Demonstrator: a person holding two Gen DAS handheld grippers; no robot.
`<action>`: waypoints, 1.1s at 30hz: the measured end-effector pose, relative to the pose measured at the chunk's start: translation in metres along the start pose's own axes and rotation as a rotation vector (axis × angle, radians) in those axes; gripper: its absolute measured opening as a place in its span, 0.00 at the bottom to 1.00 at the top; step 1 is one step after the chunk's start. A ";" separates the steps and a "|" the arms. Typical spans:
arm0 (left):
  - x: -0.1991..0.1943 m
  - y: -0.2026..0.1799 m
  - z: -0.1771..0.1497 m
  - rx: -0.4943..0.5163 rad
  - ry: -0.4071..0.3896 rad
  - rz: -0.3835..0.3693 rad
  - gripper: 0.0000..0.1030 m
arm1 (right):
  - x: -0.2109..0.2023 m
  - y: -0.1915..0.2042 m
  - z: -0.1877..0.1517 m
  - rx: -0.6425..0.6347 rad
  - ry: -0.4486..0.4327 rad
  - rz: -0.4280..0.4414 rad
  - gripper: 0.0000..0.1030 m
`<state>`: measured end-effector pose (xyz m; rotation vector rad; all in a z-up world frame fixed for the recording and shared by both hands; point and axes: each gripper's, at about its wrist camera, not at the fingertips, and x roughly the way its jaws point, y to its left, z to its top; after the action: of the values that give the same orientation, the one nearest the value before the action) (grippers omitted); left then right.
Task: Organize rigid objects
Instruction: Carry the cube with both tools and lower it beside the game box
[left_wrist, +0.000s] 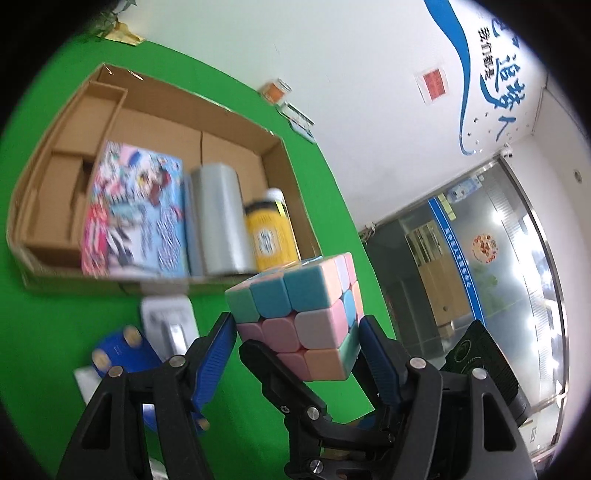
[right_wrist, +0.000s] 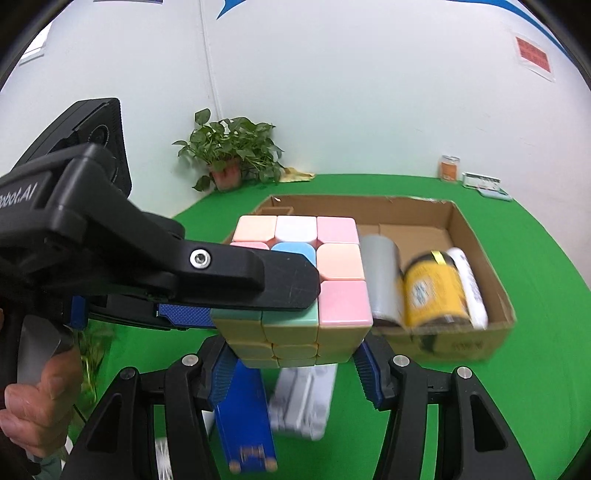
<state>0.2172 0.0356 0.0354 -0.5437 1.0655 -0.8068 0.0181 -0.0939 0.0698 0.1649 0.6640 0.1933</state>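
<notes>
A pastel puzzle cube (left_wrist: 299, 314) is held in the air above the green table, and both grippers touch it. In the left wrist view my left gripper (left_wrist: 297, 328) has its blue pads on two opposite sides of the cube. In the right wrist view the cube (right_wrist: 306, 291) sits between my right gripper's (right_wrist: 291, 363) blue pads, and the left gripper's black finger (right_wrist: 258, 280) lies across its top. A cardboard box (right_wrist: 476, 236) behind holds a grey cylinder (right_wrist: 384, 284), a yellow bottle (right_wrist: 436, 291) and, in the left wrist view, a colourful box (left_wrist: 136, 210).
A blue object (right_wrist: 245, 410) and a white-grey device (right_wrist: 304, 398) lie on the green table (right_wrist: 535, 350) below the cube. A potted plant (right_wrist: 231, 155) stands at the back left, a small orange jar (right_wrist: 450, 168) at the back right by the wall.
</notes>
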 end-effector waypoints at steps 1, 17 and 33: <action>0.000 0.005 0.009 -0.002 -0.001 0.004 0.66 | 0.008 0.002 0.008 -0.001 0.004 0.005 0.52; 0.024 0.113 0.073 -0.158 0.100 0.076 0.66 | 0.159 0.012 0.041 0.093 0.236 0.078 0.52; -0.026 0.122 0.063 -0.184 -0.041 0.210 0.68 | 0.183 0.001 0.018 0.141 0.330 0.272 0.63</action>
<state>0.3068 0.1311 -0.0145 -0.5898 1.1450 -0.5145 0.1700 -0.0520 -0.0249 0.3649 0.9842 0.4412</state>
